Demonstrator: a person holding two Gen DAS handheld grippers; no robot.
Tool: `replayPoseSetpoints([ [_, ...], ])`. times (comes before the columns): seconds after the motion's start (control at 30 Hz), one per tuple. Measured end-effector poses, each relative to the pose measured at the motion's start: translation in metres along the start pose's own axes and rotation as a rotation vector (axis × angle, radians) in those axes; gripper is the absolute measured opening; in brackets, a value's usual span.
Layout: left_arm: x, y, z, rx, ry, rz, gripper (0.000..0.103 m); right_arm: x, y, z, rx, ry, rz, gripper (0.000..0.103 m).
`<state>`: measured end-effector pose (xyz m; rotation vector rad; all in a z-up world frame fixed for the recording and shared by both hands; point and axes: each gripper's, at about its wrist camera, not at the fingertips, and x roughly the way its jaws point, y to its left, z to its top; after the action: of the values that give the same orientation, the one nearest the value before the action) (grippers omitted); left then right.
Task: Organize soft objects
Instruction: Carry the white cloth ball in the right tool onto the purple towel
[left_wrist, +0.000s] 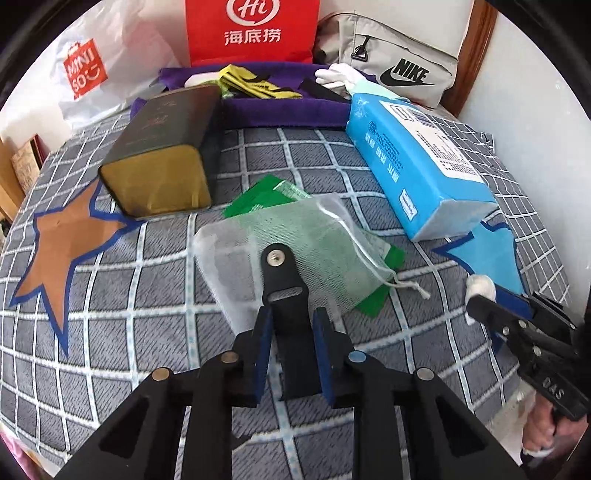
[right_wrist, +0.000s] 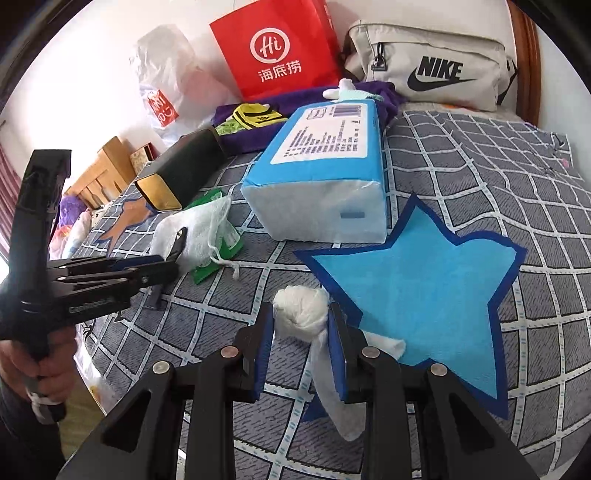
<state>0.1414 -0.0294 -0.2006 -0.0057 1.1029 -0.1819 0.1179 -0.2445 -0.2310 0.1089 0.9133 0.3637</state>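
Right wrist view: the right gripper is seen with its fingers closed against a knotted white cloth, whose tail hangs down between them. The cloth is held just above the checked bed cover, at the near edge of a blue star patch. A blue tissue pack lies just beyond the star.

Left wrist view: the left gripper is seen with its fingers closed on a black bracket, whose tip is laid over a white mesh drawstring pouch. The pouch rests on green packets, between a dark tin box and the tissue pack. A brown star patch is noted at the left. At the back are a purple tray, a red bag and a grey Nike bag.
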Motion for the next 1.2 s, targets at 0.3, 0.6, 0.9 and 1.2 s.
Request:
replayPoseSetpoints([
  [0.3, 0.005, -0.012, -0.005, 0.048, -0.040, 0.034, 0.023, 0.002, 0.004, 0.001, -0.007, 0.009, -0.023, 0.029],
  [0.6, -0.010, 0.015, -0.002, -0.051, -0.038, -0.043, 0.020, -0.008, 0.012, 0.003, -0.029, -0.007, -0.025, 0.028],
  [0.9, -0.035, 0.025, 0.006, -0.060, -0.089, -0.075, 0.020, -0.025, 0.021, 0.017, -0.047, -0.040, -0.044, 0.028],
  [1.2, -0.057, 0.037, 0.025, -0.062, -0.145, -0.082, 0.020, -0.039, 0.031, 0.043, -0.069, -0.082, -0.037, 0.028],
])
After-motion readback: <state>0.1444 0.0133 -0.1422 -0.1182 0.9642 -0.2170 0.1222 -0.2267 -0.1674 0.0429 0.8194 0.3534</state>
